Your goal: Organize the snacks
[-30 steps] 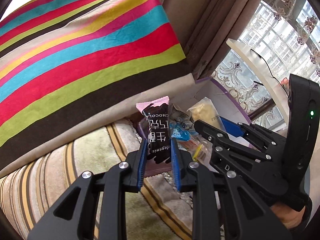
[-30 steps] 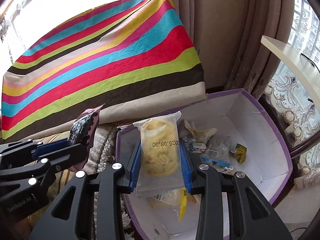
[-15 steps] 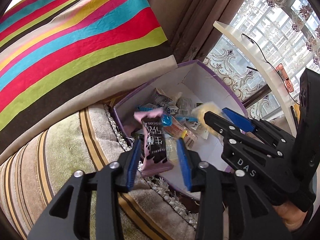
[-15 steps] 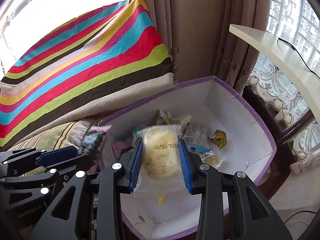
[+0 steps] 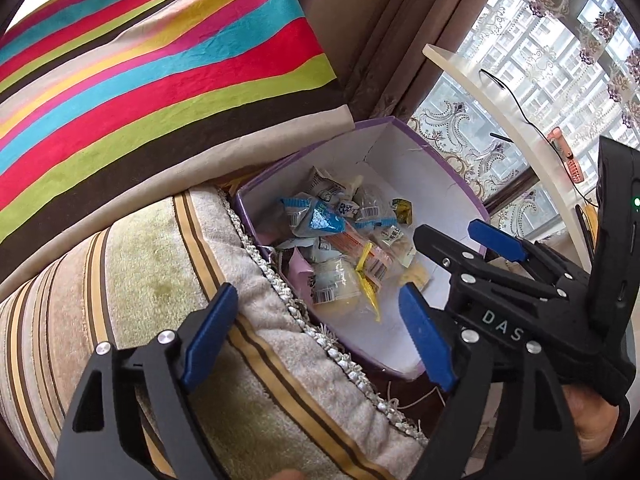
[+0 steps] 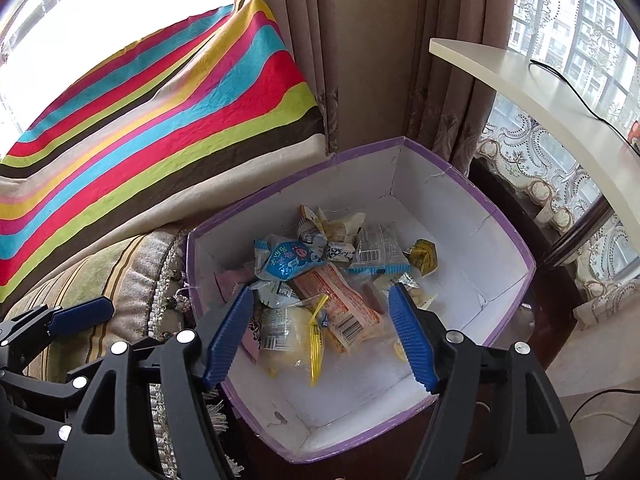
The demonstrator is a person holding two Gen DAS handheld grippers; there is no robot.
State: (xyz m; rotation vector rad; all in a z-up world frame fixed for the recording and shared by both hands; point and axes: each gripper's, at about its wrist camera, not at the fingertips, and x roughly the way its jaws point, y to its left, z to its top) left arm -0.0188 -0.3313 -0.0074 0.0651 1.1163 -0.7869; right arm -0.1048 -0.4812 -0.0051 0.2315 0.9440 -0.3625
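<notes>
The left hand-held gripper (image 5: pixel 316 328) stands released, its jaws having just spread apart with nothing between them. In the left wrist view it hangs over the edge of a striped cushion (image 5: pixel 140 300) at 8 o'clock, while the purple-rimmed box (image 5: pixel 424 152) sits at 1 o'clock of the blue pads. Only this view shows the right tool from the side, at 3 o'clock, with a hand (image 5: pixel 592 424) under it. The snacks (image 5: pixel 340 240) lie heaped in the box's near left corner.

The right hand-held gripper (image 6: pixel 320 328) is likewise released, its jaws having just opened; it hovers directly above the box (image 6: pixel 508 232), empty. This view looks straight down into the box: a blue packet (image 6: pixel 288 262) at 12 o'clock of the pads, an orange printed wrapper (image 6: pixel 340 300) and a pale yellow pouch (image 6: pixel 292 336) between them, lower down. A striped cloth (image 6: pixel 160 120) drapes at 10 o'clock, curtains (image 6: pixel 360 40) at 12, a white shelf (image 6: pixel 560 96) at 2.
</notes>
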